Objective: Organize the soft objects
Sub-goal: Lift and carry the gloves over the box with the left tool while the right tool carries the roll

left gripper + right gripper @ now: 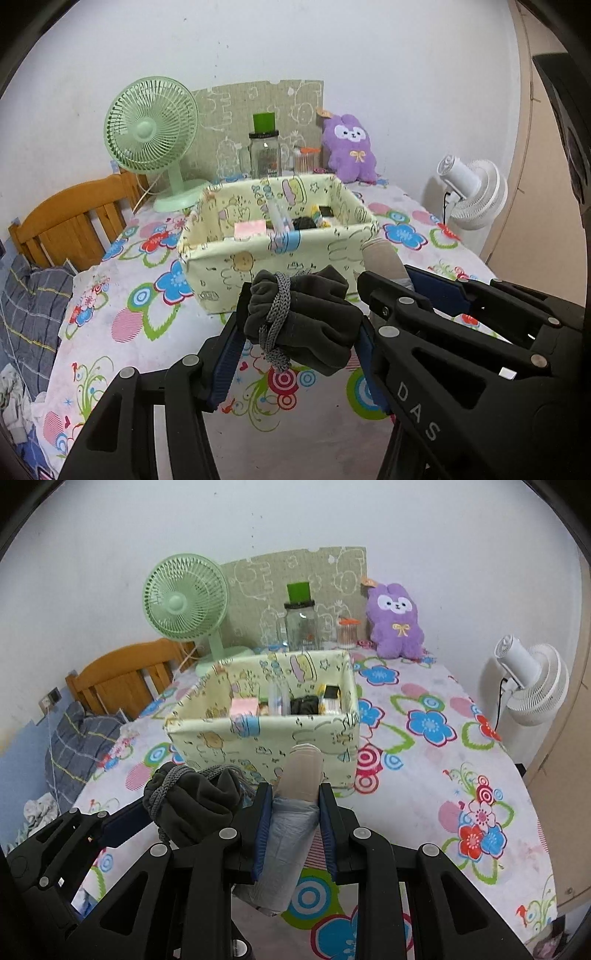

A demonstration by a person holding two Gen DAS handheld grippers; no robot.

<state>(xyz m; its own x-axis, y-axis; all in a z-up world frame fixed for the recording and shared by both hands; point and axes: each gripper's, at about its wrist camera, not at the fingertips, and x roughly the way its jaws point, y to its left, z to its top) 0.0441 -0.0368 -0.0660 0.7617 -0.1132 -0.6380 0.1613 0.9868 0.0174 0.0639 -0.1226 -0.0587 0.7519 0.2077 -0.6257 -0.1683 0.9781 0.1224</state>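
My left gripper (301, 325) is shut on a dark grey drawstring pouch (306, 317) with a braided grey cord, held above the table in front of the box. The pouch also shows in the right wrist view (195, 805). My right gripper (295, 812) is shut on a pale roll of thin plastic bags (295, 812), beside the pouch; its beige end also shows in the left wrist view (384, 258). A pale yellow fabric storage box (266, 734) with cartoon print stands just beyond both grippers and holds several small items.
A floral cloth covers the table (424, 775). At the back stand a green desk fan (181, 602), a glass jar with a green lid (301, 624), a purple plush toy (397, 620). A white fan (532, 686) stands right, a wooden chair (125, 679) left.
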